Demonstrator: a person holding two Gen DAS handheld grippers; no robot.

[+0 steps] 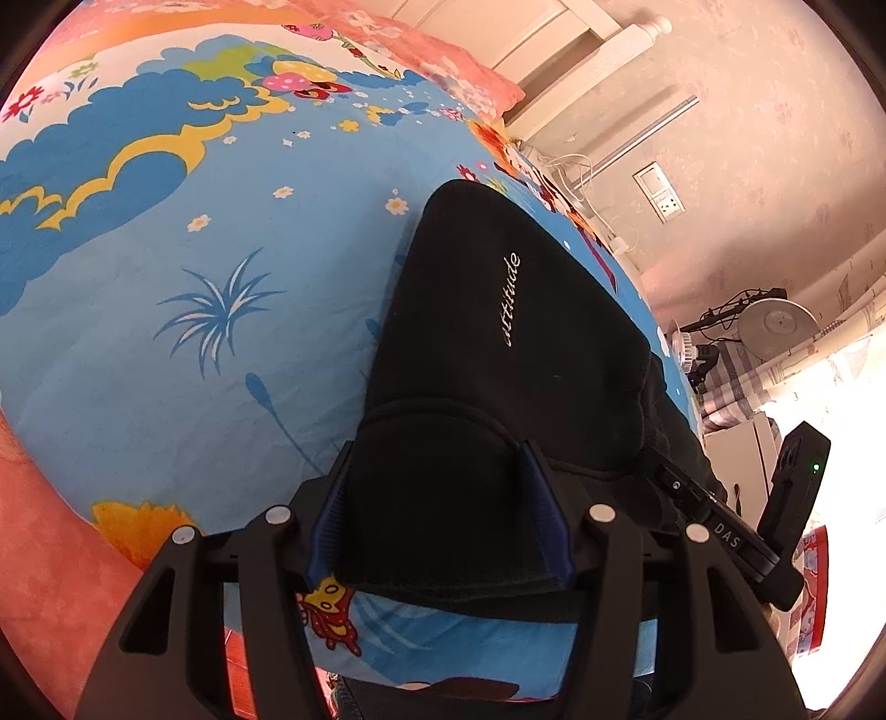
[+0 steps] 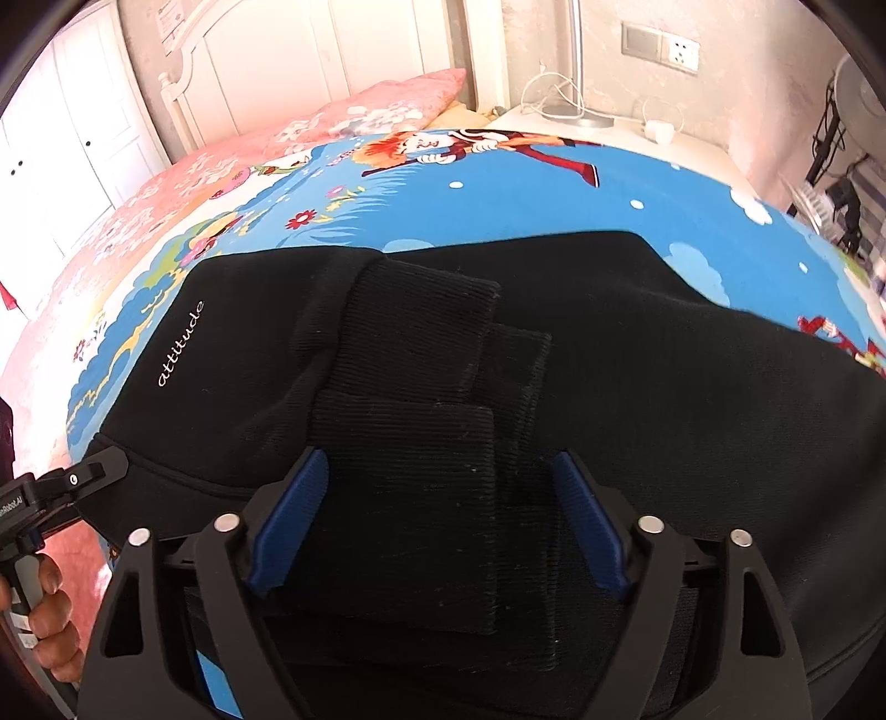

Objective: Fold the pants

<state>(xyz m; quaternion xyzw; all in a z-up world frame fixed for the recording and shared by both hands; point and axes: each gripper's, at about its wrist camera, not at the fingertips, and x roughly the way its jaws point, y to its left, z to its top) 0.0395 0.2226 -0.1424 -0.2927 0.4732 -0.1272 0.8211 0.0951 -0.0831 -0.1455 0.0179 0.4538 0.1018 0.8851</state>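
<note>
The left tool (image 1: pixel 437 509) sits low over the bed with its two blue-padded fingers (image 1: pixel 332 515) spread fairly wide, one on each side of a fold of the black pants (image 1: pixel 498 332). The cloth fills the gap between them, but the pads stand off its edges, and I cannot tell for certain whether they press it. The right tool (image 2: pixel 440 512) is much the same: its blue fingers (image 2: pixel 288 526) stand wide apart, straddling the ribbed cuffs (image 2: pixel 410 471) of the pants, which lie stacked one over the other between them.

The pants lie on the bed, on a bright blue cartoon-print bedsheet (image 1: pixel 194 277), already doubled over so the cuffs rest on top of the upper part. The word "attitude" (image 2: pixel 180 343) runs in pale script along the cloth near one edge; in the left wrist view the same lettering (image 1: pixel 512 299) shows ahead of the tool. Seen from the left wrist, the far end of the garment tapers to a rounded tip near the bed's edge.

A pink flowered pillow (image 2: pixel 387 105) lies at the head of the bed against a white headboard (image 2: pixel 183 83). Beyond the bed a wall socket (image 2: pixel 659 47) and some white cables (image 2: pixel 554 94) show by the wall. At the lower left of the right wrist view, the person's hand (image 2: pixel 44 615) grips the handle of the left tool.
</note>
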